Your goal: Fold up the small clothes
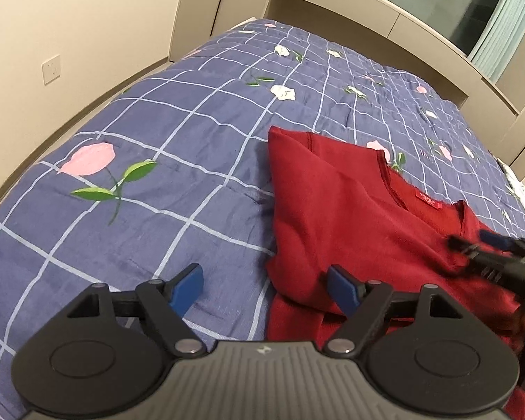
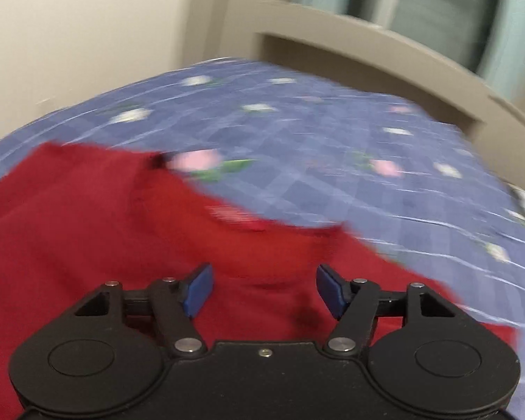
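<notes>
A dark red knit top (image 1: 353, 217) lies partly folded on the bed, its neckline and red label toward the right. My left gripper (image 1: 266, 290) hovers open over the top's left edge, blue pads wide apart and nothing between them. In the left wrist view my right gripper (image 1: 479, 245) comes in from the right edge above the cloth, blurred. The right wrist view is smeared by motion: the right gripper (image 2: 264, 290) is open above the red top (image 2: 87, 231), just short of the neckline, with no cloth pinched between its pads.
The bed carries a blue checked quilt (image 1: 178, 161) with pink and white flowers. A beige headboard shelf (image 1: 367, 28) and a window run along the far side. A cream wall with a socket (image 1: 51, 69) stands to the left.
</notes>
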The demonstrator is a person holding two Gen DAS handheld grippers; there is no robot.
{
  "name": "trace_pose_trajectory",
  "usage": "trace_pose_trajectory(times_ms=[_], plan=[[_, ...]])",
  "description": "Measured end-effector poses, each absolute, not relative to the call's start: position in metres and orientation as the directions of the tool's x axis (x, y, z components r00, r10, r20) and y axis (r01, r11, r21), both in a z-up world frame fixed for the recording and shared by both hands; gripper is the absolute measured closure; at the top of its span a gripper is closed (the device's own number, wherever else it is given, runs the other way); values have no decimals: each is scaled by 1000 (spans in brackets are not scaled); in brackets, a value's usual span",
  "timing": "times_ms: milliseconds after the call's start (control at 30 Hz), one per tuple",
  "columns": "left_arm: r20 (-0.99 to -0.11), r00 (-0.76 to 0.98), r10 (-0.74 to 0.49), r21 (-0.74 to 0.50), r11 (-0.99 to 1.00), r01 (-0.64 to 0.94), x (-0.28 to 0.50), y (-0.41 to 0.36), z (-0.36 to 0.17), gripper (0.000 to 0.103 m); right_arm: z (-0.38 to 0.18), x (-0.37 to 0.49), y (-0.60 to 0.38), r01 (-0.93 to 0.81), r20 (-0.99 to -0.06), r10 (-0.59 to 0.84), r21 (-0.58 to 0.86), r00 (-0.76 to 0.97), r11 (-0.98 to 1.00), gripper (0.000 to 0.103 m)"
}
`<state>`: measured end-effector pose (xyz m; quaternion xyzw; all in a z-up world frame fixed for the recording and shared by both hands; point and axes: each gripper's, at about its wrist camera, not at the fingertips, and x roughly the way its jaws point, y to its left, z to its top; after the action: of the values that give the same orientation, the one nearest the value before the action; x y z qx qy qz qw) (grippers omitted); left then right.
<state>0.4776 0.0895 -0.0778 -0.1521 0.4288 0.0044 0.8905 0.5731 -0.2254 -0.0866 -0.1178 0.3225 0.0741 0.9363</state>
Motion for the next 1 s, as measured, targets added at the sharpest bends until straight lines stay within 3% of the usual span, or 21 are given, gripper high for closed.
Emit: trace_pose_trajectory(times_ms=[67,133,200,367,533,1000], plan=[[-765,632,-121,-265,954,-138,476,89,-77,20,-79,566,-257,-146,-601,31,-143,799,979,33],[-763,633,-131,-279,950,-141,474,89,-75,17,-70,546,-286,-127,-576,54,-87,815,988,12],[-758,635,-148,-298,945,-136,471,89,-74,13,-65,518,-310,-121,-546,56,-84,836,989,7],[-776,620,-114,-261,953,-151,462,86,-78,10,-93,492,-351,-6,-614,-105,-176,782,984,6],[-788,609,-93,-244,955,-170,448,87,-72,9,-93,475,-391,120,-609,-79,27,790,992,4],[-777,620,-110,-242,961,-133,338,93,-44,3,-50,299,-356,-91,-578,147,124,803,988,1]])
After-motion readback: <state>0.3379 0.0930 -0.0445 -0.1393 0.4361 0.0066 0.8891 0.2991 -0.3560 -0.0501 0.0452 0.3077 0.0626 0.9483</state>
